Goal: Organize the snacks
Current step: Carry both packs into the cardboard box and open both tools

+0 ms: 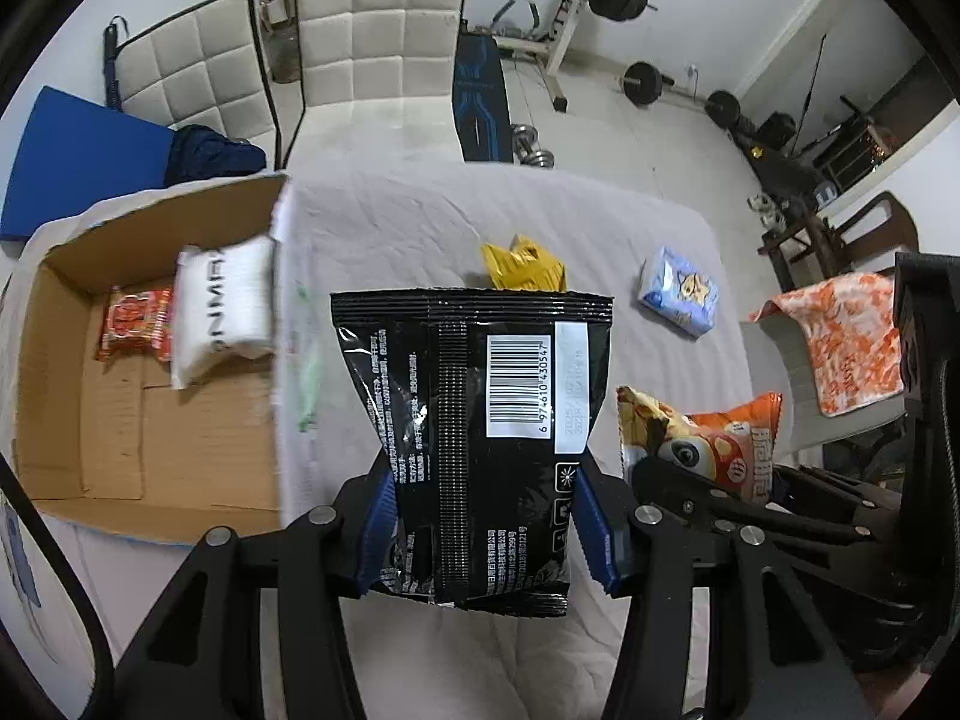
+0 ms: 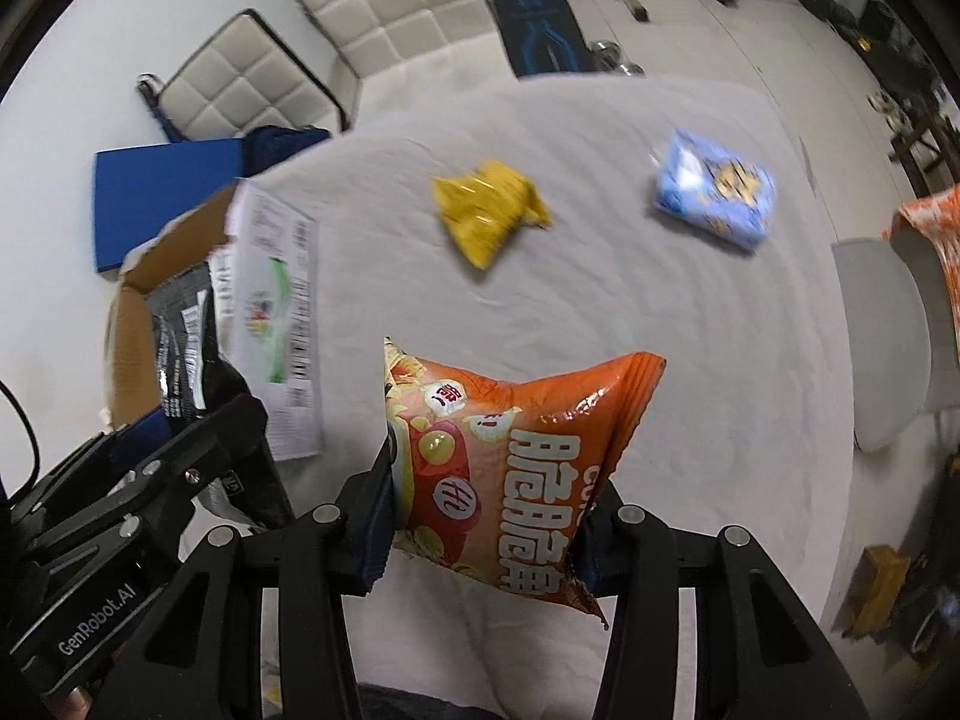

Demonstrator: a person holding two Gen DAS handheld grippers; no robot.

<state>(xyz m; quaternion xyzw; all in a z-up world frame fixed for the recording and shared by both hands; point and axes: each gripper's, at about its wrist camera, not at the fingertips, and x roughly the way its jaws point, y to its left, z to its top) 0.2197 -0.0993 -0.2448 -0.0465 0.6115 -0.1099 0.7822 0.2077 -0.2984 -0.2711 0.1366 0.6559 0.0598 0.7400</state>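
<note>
My left gripper (image 1: 480, 525) is shut on a black snack bag (image 1: 480, 420) with a white barcode, held above the white table just right of the cardboard box (image 1: 60, 420). Inside the box lie a white pack (image 1: 222, 312) and a red-orange packet (image 1: 138, 324). My right gripper (image 2: 483, 525) is shut on an orange puffed chip bag (image 2: 516, 468), also seen beside the left gripper as the orange bag (image 1: 702, 438). A yellow packet (image 2: 489, 213) and a light blue packet (image 2: 714, 198) lie farther out on the table.
The box (image 2: 129, 336) stands at the table's left edge, its printed flap (image 2: 276, 324) folded out. White padded chairs (image 1: 378, 42) stand behind the table, a grey chair (image 2: 888, 336) with an orange cloth at the right. Weights lie on the floor beyond.
</note>
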